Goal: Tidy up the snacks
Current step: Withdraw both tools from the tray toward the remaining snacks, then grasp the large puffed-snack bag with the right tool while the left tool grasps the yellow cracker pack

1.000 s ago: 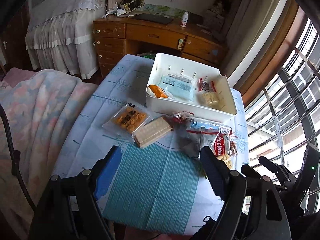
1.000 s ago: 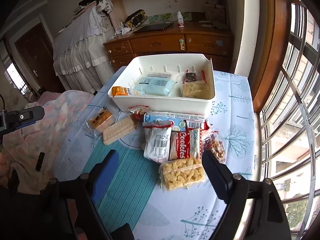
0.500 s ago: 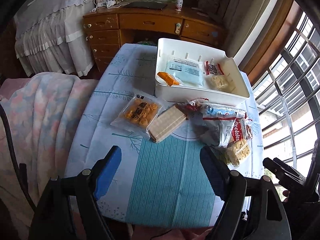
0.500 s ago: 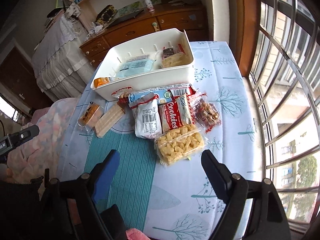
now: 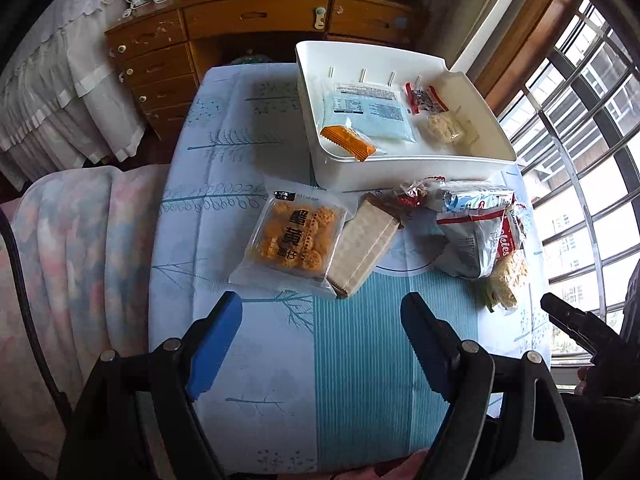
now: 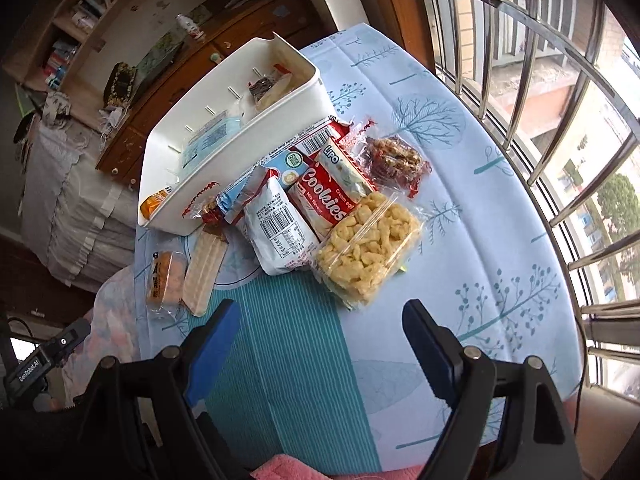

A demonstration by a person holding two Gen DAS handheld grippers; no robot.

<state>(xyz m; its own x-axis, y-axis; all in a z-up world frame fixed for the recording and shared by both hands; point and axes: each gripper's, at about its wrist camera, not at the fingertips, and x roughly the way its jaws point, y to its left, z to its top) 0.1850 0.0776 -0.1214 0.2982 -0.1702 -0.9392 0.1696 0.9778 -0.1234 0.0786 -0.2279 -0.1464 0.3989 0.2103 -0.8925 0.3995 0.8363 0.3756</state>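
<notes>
Your left gripper (image 5: 320, 320) hangs over the near part of the table (image 5: 224, 184), its jaws spread wide with nothing between them; just beyond its tips lie the pack of orange biscuits (image 5: 294, 240) and the tan wafer pack (image 5: 364, 250), the wafer's edge overlapping the biscuit pack's right side; your right gripper (image 6: 322, 328) likewise stands apart and empty, tilted down at the striped teal panel of the tablecloth (image 6: 280, 340). Ahead of your right gripper sits the clear pack of pale puffed snack (image 6: 370, 246), the nearest item to it, touching the red Cookies pack (image 6: 328, 200); to the left of that leans the white packet with a barcode (image 6: 280, 226), and behind them a blue-and-white packet (image 6: 288, 168) rests against the wall of the white bin (image 6: 236, 152); a clear pack of dark nut brittle (image 6: 396, 158) lies to the right of the Cookies pack. Inside the bin you already have a pale blue pouch (image 5: 368, 114), an orange wrapped bar (image 5: 348, 142) lying over its near corner, a small red-edged packet (image 5: 424, 98) and a clear bag of pale pieces (image 5: 446, 128); the bin stands at the far side of the table, close to the wooden dresser (image 5: 256, 16); a barred window (image 6: 552, 120) runs along the right.
</notes>
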